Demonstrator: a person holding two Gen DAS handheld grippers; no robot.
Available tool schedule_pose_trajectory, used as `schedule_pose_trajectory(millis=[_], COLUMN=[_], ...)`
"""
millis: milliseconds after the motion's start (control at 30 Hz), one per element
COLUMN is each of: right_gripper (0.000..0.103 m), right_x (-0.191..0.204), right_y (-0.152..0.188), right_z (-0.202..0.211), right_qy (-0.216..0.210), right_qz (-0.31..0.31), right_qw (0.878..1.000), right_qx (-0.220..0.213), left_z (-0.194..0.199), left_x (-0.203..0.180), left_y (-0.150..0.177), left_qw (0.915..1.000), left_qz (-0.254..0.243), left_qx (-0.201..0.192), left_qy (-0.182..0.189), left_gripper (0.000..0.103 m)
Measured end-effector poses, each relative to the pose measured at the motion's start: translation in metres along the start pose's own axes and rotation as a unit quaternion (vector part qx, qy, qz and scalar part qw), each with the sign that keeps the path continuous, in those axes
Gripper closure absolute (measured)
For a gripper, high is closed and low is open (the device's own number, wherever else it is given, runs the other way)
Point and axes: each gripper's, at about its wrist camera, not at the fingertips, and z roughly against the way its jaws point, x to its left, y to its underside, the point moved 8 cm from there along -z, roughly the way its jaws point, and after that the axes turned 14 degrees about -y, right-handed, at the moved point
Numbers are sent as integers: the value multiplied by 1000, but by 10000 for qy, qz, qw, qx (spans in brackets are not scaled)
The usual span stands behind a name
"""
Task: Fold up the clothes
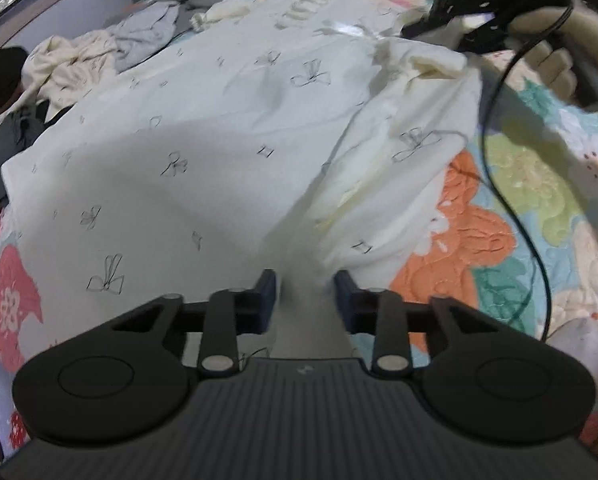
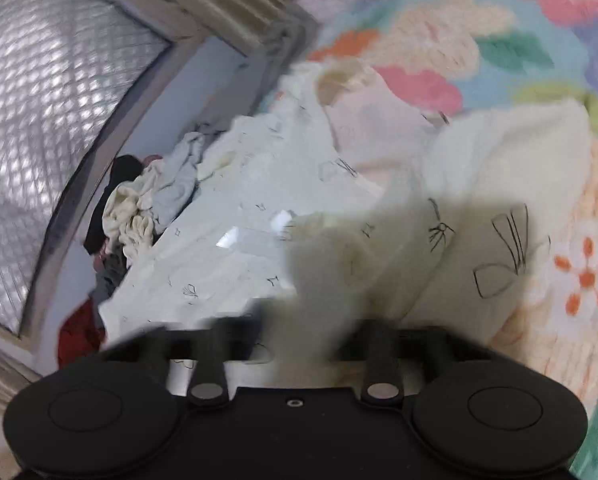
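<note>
A white garment [image 1: 187,128] printed with small black bows lies spread across a floral quilt [image 1: 483,240]. Its right side is folded over into a thick ridge [image 1: 383,184] that runs down to my left gripper [image 1: 305,294]. That gripper's blue pads [image 1: 268,296] are shut on a bunch of the cloth at the near edge. My right gripper [image 1: 413,30] comes in from the upper right, held by a gloved hand [image 1: 555,68], and pinches the garment's far corner. In the blurred right wrist view the same garment [image 2: 259,208] fills the middle, with cloth bunched between my right gripper [image 2: 303,320] fingers.
A heap of cream, grey and dark clothes [image 1: 79,60] lies at the quilt's far left, with a red piece [image 2: 79,336] beside it. A black cable [image 1: 499,168] hangs from the right gripper across the quilt. A padded silver panel [image 2: 39,120] stands behind the bed.
</note>
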Motion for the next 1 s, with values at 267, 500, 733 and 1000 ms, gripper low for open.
schedule_pose_trajectory(millis=[267, 500, 733, 1000], right_gripper=[98, 98, 98, 98], right_x=[51, 72, 68, 67], right_y=[-48, -63, -63, -60], right_z=[57, 85, 81, 85], right_qy=[-1746, -1607, -1506, -1660], right_qz=[-252, 82, 9, -140], right_qw=[9768, 9761, 9789, 9765], right_qx=[-1212, -1457, -1379, -1364], left_z=[1, 10, 32, 2], left_x=[31, 9, -4, -20], left_y=[-50, -58, -43, -11], left_qw=[9983, 9966, 9876, 9980], left_qz=[342, 483, 825, 170], left_qx=[-447, -311, -332, -77], left_qy=[-120, 599, 1292, 602], left_gripper=[82, 56, 44, 98])
